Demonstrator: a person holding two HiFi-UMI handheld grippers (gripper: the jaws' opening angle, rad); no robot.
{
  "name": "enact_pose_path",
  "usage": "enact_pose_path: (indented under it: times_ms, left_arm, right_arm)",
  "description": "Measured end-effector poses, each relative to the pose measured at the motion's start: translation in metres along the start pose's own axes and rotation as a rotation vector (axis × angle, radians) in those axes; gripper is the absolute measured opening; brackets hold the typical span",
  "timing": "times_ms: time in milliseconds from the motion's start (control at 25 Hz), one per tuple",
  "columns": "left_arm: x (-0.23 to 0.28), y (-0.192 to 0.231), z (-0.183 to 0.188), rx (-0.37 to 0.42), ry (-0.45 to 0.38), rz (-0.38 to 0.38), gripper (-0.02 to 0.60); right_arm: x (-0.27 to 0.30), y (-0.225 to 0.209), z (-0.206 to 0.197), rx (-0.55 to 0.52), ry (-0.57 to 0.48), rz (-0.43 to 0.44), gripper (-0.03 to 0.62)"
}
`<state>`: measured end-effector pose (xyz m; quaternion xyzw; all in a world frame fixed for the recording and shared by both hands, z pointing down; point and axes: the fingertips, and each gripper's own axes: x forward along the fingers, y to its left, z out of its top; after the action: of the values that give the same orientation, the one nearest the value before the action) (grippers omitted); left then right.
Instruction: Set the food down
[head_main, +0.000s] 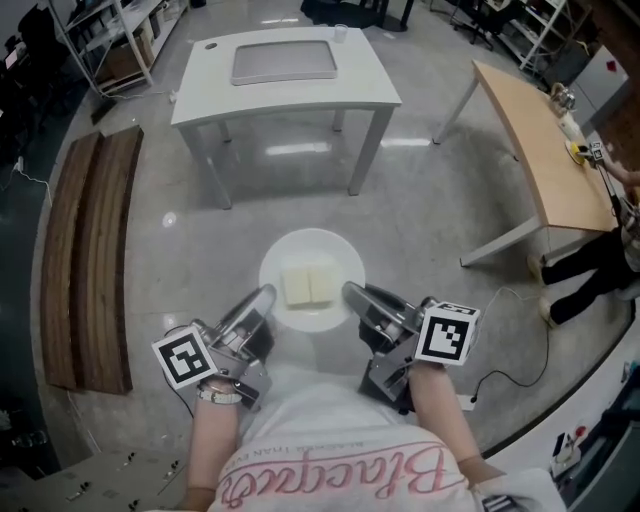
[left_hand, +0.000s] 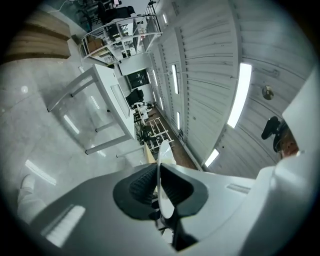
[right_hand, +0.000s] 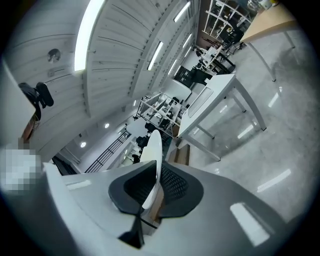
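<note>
A round white plate (head_main: 312, 250) hangs above the grey floor, carrying two pale square pieces of food (head_main: 308, 285) side by side. My left gripper (head_main: 265, 294) is shut on the plate's left rim and my right gripper (head_main: 350, 292) on its right rim. In the left gripper view the plate (left_hand: 163, 150) shows edge-on, pinched between the dark pads of the gripper (left_hand: 159, 175). The right gripper view shows the same: the thin plate edge (right_hand: 154, 145) stands clamped in the gripper (right_hand: 154, 175). The food is hidden in both gripper views.
A white table (head_main: 200, 95) with a grey tray (head_main: 284, 61) stands ahead. A wooden table (head_main: 540, 150) is at the right, with a person's legs (head_main: 590, 268) beside it. A wooden bench (head_main: 95, 250) lies at the left, and a cable (head_main: 520, 350) runs over the floor.
</note>
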<state>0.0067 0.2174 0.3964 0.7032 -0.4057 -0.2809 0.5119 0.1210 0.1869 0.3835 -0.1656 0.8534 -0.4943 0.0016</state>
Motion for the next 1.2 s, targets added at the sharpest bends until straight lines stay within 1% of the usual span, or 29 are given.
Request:
enact_pose_path:
  times_ms: [200,360,440,720,880,1040,1200]
  left_arm:
    - [0.022,0.004,0.044,-0.04,-0.023,-0.047,0.02]
    - [0.037,0.004,0.081,-0.076,-0.021,-0.102,0.015]
    - [0.044,0.006,0.096,-0.076,-0.013,-0.112,0.014]
    - [0.066,0.017,0.139,-0.048,0.026,-0.107,0.014]
    - [0.074,0.024,0.15,-0.048,0.042,-0.113,0.014]
    - [0.086,0.027,0.156,-0.066,0.047,-0.114,0.014]
    - [0.1,0.032,0.167,-0.077,0.045,-0.119,0.014]
  right_arm:
    - [0.034,-0.004,0.034,-0.008,-0.015,-0.011,0.025]
    - [0.061,-0.003,0.06,0.0,-0.04,0.009,0.028]
    - [0.073,-0.004,0.07,-0.005,-0.048,0.01,0.028]
    - [0.109,-0.014,0.099,-0.033,-0.054,-0.011,0.028]
    - [0.119,-0.021,0.106,-0.029,-0.053,-0.023,0.025]
    - [0.12,-0.025,0.117,0.015,-0.065,0.002,0.024]
    - [0.127,-0.033,0.131,0.027,-0.057,0.014,0.031]
